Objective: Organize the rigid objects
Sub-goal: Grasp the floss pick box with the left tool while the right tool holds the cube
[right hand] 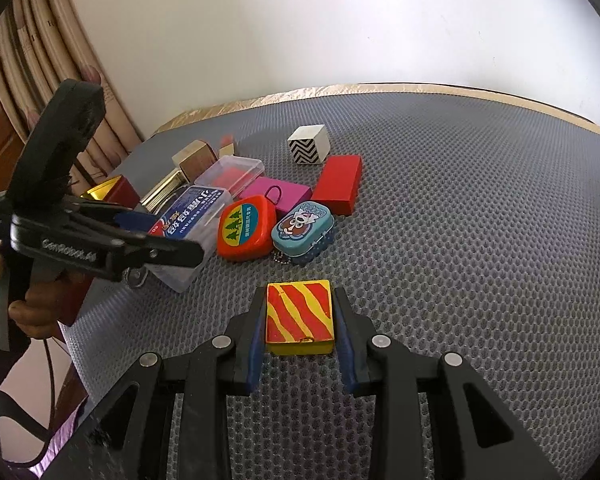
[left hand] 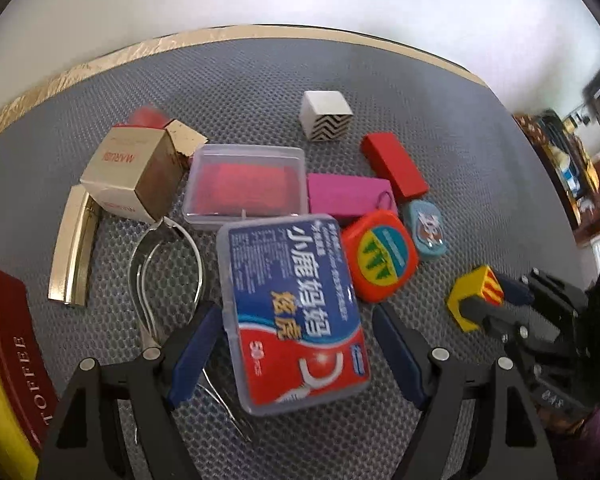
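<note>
My right gripper point(right hand: 300, 320) is shut on a yellow block with red stripes point(right hand: 299, 316), low over the grey mat; it also shows in the left wrist view point(left hand: 476, 296). My left gripper point(left hand: 296, 320) is open, its fingers on either side of a clear floss-pick box with a blue and red label point(left hand: 292, 312), which lies on the mat. Behind it lie an orange tin point(left hand: 380, 258), a blue tin point(left hand: 426, 230), a pink block point(left hand: 348, 194), a red block point(left hand: 394, 164) and a zigzag cube point(left hand: 326, 114).
A clear box with red contents point(left hand: 244, 184), a tan carton point(left hand: 136, 172), a gold strip point(left hand: 74, 248), a metal clip point(left hand: 164, 272) and a red toffee box point(left hand: 12, 348) lie at left. The mat's far edge point(left hand: 260, 32) has gold trim. A curtain point(right hand: 40, 60) hangs left.
</note>
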Demonstrator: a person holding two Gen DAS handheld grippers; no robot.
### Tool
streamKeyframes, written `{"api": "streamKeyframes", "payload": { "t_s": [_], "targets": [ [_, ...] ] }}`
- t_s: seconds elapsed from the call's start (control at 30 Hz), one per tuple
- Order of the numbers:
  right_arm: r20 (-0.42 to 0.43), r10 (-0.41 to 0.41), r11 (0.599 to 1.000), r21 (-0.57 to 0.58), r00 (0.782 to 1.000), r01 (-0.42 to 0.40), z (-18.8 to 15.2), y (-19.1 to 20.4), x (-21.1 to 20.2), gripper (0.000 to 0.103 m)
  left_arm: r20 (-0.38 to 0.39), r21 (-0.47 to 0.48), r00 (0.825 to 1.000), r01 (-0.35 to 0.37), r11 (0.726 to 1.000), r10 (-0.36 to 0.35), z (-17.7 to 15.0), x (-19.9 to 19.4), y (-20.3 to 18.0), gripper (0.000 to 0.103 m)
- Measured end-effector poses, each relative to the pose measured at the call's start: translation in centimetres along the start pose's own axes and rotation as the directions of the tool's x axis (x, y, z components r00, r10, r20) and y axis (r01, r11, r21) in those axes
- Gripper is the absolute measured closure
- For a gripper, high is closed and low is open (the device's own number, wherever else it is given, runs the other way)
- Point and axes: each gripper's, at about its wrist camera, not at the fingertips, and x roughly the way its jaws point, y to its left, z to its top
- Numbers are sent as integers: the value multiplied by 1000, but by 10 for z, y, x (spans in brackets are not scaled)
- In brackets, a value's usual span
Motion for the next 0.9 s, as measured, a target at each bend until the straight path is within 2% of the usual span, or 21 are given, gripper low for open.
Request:
{"api": "streamKeyframes", "payload": {
  "t_s": [0.03, 0.2, 0.27, 0.57, 0.73, 0.87, 0.9],
  "targets": [
    [-2, 1, 1000, -1, 1000, -1, 0, 0, 0, 73, 6, -5, 1000, -5, 1000, 5, 1, 1, 0, 37],
    [-21, -8, 1000, -3, 1000, 8, 2, 2, 5, 72, 34, -10, 999, -34, 999, 35, -1, -1, -4, 38],
    [-23, -17, 1000, -14, 1000, 16, 2, 3, 7, 72, 58, -26, 998, -25, 999, 27, -8, -9, -9, 39],
    [-32, -48, 998, -39, 998, 47, 5, 8, 21, 73, 185, -56, 983, 33, 998, -22, -48, -80, -22, 39],
    [-21, -62, 997, -43, 998, 61, 6, 8, 22, 73, 226, -110, 974, 32, 993, -6, -68, -128, -6, 39],
    [-15, -66, 997, -40, 998, 66, 7, 6, 22, 74, 244, -216, 967, -15, 976, 69, -87, -171, 45, 39],
    [-15, -67, 997, -40, 998, 67, 7, 6, 22, 74, 245, -244, 964, -45, 969, 106, -90, -179, 61, 39]
  ]
}}
